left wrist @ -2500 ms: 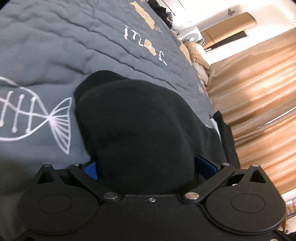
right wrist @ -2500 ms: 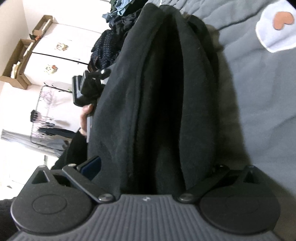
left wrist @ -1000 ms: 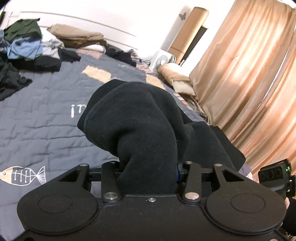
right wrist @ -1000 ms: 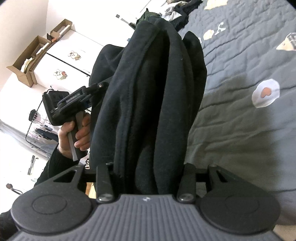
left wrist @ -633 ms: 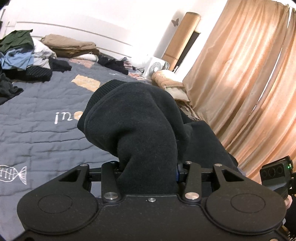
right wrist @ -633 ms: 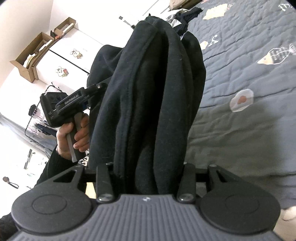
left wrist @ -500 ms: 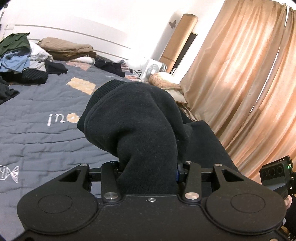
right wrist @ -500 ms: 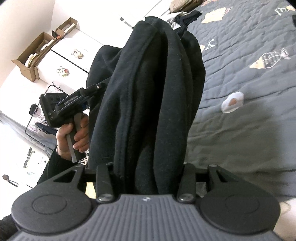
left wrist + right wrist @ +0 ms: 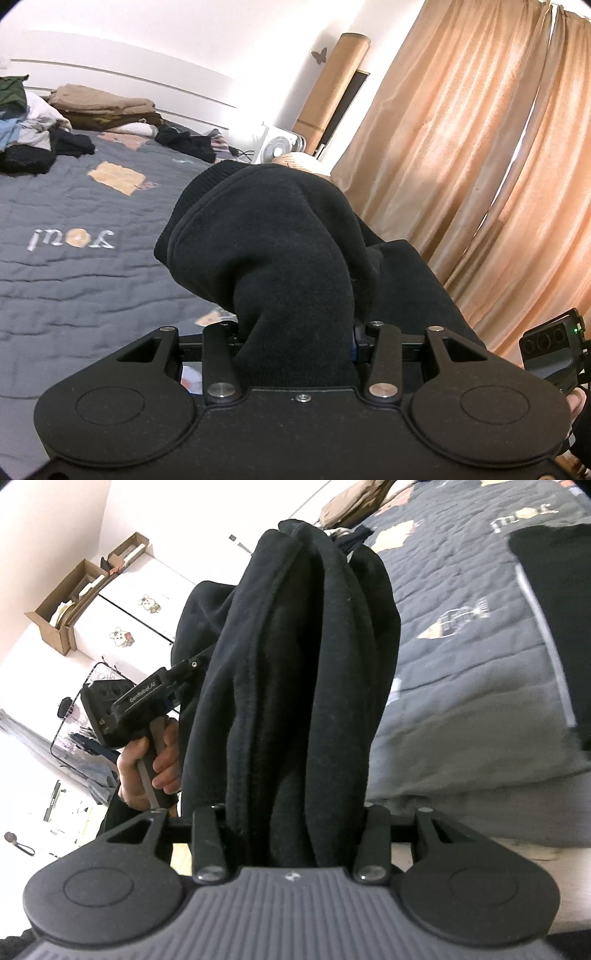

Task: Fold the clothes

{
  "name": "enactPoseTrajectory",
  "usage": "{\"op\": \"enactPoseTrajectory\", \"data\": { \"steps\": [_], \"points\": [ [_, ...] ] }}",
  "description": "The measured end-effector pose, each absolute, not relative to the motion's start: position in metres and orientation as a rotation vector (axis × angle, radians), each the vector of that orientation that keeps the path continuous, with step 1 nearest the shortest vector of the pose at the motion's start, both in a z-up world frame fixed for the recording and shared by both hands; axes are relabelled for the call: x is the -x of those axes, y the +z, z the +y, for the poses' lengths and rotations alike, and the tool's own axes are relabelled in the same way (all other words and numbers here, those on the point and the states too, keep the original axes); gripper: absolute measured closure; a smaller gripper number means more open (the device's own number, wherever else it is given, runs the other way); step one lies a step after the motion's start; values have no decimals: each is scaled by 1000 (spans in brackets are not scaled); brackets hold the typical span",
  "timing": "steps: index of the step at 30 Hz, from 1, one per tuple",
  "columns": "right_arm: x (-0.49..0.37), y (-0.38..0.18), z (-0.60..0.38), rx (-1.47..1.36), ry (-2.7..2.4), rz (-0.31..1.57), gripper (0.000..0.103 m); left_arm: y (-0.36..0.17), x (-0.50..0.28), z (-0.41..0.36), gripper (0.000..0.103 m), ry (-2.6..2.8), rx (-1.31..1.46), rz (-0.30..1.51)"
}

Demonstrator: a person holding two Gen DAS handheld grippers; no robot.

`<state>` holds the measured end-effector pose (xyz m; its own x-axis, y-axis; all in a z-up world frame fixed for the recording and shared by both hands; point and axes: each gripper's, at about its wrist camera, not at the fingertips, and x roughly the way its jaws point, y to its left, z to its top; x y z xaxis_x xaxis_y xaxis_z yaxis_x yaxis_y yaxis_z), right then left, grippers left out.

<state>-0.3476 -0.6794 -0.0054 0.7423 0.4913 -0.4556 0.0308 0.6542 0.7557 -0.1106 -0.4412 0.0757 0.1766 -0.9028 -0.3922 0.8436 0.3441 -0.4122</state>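
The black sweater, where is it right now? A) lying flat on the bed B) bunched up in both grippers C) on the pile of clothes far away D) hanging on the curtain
B: the black sweater is squeezed between the jaws of the left gripper, and the right gripper is clamped on another thick bunch of it, above the grey quilt.

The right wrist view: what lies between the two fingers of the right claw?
In the right wrist view, a thick bundle of the black garment fills the gap of the right claw; both fingers press on it.

garment [image 9: 280, 236]: matt fleecy cloth | bedspread [image 9: 74, 280]: quilted cloth | curtains [image 9: 461, 147]: satiny
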Motion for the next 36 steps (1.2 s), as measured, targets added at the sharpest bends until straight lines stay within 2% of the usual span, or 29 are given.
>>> {"op": "enactPoseTrajectory", "data": {
  "steps": [8, 23, 30, 36],
  "points": [
    [383, -14, -773, -868, 238, 686, 61, 68, 132, -541, 62, -1274, 99, 670],
    [395, -40, -967, -910, 117, 695, 61, 28, 119, -768, 62, -1328, 34, 778],
    [396, -47, -972, -961, 109, 717, 61, -10, 90, -824, 62, -1293, -1, 853],
    [388, -73, -972, -956, 126, 766, 57, -59, 71, -837, 61, -1241, -25, 942]
  ]
}}
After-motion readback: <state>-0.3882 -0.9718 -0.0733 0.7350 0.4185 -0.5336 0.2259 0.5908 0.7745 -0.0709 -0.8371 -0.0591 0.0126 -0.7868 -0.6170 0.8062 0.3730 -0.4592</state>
